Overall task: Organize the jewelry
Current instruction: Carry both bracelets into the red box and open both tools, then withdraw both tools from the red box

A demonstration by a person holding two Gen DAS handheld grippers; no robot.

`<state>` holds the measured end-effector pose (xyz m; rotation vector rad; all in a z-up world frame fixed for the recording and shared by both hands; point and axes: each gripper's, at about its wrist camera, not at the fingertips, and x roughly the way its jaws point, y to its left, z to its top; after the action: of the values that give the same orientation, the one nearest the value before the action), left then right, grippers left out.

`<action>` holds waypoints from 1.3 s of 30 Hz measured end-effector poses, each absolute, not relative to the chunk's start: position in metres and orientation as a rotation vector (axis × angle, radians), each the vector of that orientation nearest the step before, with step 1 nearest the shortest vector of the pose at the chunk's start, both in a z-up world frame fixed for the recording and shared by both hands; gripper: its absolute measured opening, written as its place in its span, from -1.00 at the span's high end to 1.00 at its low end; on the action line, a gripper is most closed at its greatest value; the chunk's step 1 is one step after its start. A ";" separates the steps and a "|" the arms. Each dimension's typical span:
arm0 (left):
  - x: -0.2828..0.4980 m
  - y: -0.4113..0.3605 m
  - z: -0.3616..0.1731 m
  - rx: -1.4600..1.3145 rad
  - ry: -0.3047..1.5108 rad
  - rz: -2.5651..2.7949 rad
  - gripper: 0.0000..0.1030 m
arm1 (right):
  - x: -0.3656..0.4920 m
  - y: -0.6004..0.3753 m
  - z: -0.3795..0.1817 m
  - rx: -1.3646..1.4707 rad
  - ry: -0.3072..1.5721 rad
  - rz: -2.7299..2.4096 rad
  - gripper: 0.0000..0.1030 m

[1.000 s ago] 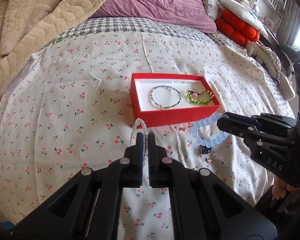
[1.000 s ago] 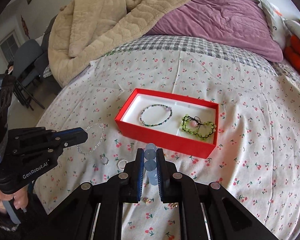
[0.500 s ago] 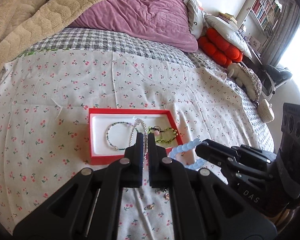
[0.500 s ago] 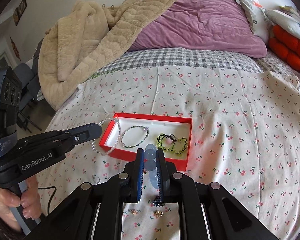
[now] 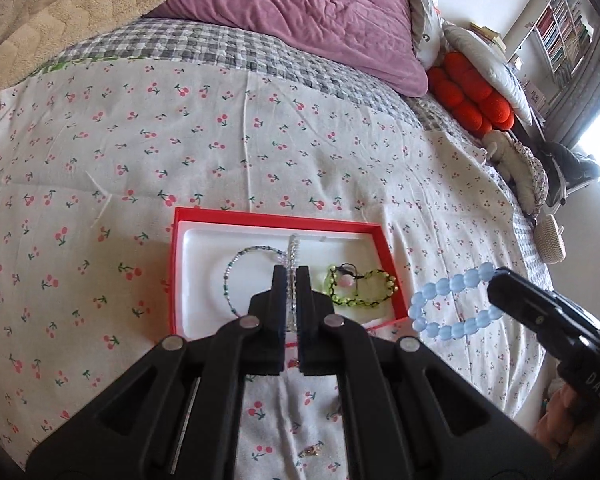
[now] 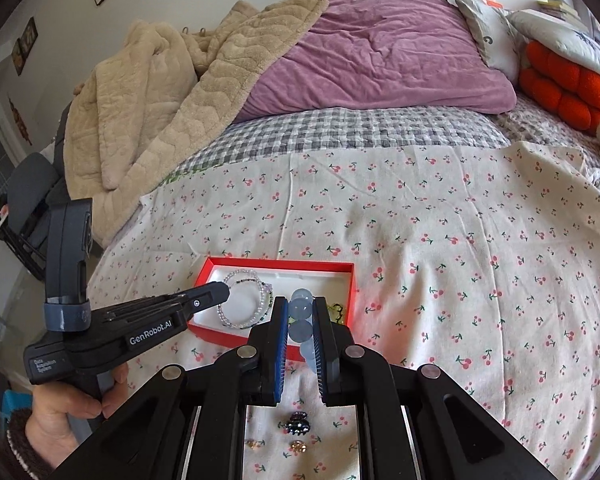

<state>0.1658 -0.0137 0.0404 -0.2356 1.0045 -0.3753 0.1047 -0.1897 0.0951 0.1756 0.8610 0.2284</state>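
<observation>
Gripping a clear bracelet [image 5: 292, 264], left tool [image 5: 291, 276] — right tool [image 6: 300, 312] pinches blue beads [image 5: 448, 300].

- Left tongs [image 6: 224, 292]: black, silver screws, white "GenRobot.AI" lettering, blue strap.
- Right tongs [image 6: 300, 320]: black, blue-edged ribbed pads.
- Brown knitted sleeve [image 6: 18, 436].

A purple duvet [image 6: 380, 52], beige blanket [image 6: 148, 96] and orange cushion [image 6: 568, 88] lie beyond.

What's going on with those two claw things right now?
Left gripper shut on clear bead bracelet, over red box. Right gripper shut on blue bead bracelet. Nothing in the way.
</observation>
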 end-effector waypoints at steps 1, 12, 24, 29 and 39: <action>0.167 -0.012 0.039 -0.233 1.009 -0.368 0.91 | 0.107 -0.189 0.096 0.178 0.860 0.230 0.77; 0.168 0.000 0.034 -0.193 1.007 -0.310 0.90 | 0.131 -0.162 0.090 0.200 0.878 0.276 0.77; 0.161 0.009 0.040 -0.158 1.002 -0.266 0.33 | 0.152 -0.129 0.064 0.201 0.953 0.327 0.77; 0.156 0.012 0.042 -0.143 0.985 -0.252 0.12 | 0.158 -0.146 0.054 0.172 0.981 0.250 0.76; 0.145 0.019 0.042 -0.111 0.982 -0.241 -0.11 | 0.162 -0.163 0.047 0.162 0.988 0.199 0.74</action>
<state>0.1451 0.0194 0.0418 -0.1108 0.9824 -0.2413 0.1625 -0.1631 0.0473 0.1623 0.9878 0.1990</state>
